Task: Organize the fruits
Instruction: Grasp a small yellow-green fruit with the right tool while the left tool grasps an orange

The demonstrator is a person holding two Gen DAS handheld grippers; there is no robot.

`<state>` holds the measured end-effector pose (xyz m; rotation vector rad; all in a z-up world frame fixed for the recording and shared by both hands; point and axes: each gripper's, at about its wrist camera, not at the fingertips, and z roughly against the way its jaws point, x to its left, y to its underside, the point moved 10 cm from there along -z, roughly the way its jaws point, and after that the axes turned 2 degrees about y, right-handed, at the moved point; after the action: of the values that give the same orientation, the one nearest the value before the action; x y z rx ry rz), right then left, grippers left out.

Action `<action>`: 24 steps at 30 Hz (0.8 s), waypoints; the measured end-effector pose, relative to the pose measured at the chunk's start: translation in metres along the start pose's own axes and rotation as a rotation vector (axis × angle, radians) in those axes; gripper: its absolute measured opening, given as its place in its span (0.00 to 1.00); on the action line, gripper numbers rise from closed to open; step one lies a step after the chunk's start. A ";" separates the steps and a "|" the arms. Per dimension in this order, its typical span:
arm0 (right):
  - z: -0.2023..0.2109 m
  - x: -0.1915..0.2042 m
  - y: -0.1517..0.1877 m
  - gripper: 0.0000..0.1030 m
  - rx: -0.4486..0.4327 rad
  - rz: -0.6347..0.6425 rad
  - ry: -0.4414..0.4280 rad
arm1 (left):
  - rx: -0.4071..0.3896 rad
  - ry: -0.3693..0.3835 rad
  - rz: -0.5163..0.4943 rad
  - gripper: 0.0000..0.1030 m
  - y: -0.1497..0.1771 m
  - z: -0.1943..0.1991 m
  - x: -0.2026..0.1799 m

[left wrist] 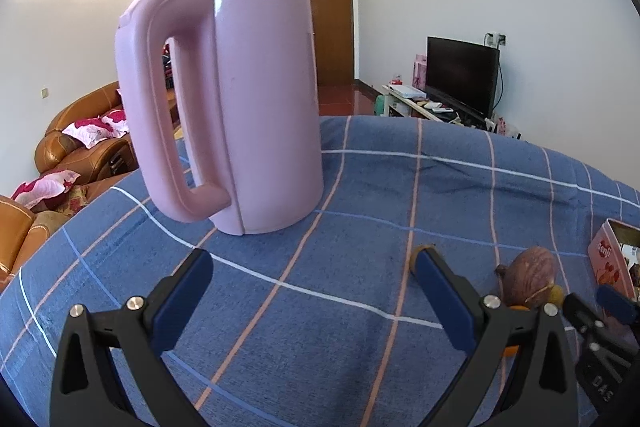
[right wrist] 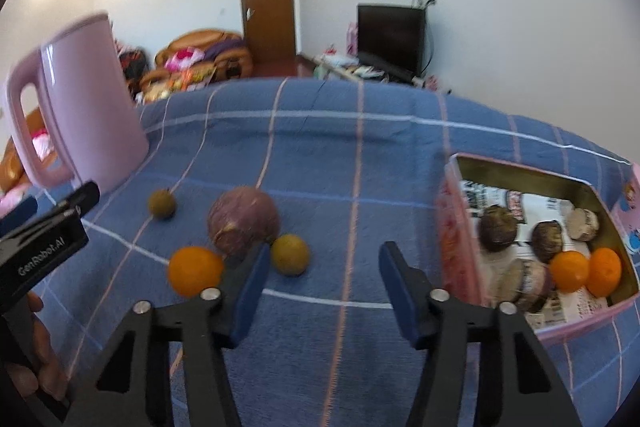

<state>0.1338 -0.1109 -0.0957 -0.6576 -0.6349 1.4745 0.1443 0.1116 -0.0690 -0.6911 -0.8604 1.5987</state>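
Right wrist view: right gripper (right wrist: 322, 279), jaws open and empty, nears loose fruit beside a half-filled tin (right wrist: 532, 173); next, grasp the brown fruit (right wrist: 289, 254).

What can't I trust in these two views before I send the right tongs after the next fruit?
- Left wrist view: the purple fruit is partly behind the left tongs; the fruits beside it show only as slivers.
- Left wrist view: the pink tin is cut off by the right edge, contents unreadable.
- Right wrist view: motion blur softens the loose orange and the dark halved fruits in the tin.
- Right wrist view: the kettle has its top cut off.
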 end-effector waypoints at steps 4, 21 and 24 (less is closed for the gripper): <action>-0.014 0.004 0.002 0.51 0.051 -0.009 -0.021 | 0.007 0.012 -0.019 1.00 0.001 0.000 -0.004; -0.040 0.016 0.002 0.27 0.136 -0.038 -0.133 | 0.002 0.063 -0.065 1.00 0.001 0.003 -0.017; -0.036 0.013 0.000 0.27 0.112 -0.055 -0.143 | -0.003 0.088 -0.088 1.00 0.002 0.005 -0.024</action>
<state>0.1604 -0.0983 -0.1204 -0.4482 -0.6697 1.5036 0.1437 0.0865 -0.0677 -0.7106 -0.8184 1.4782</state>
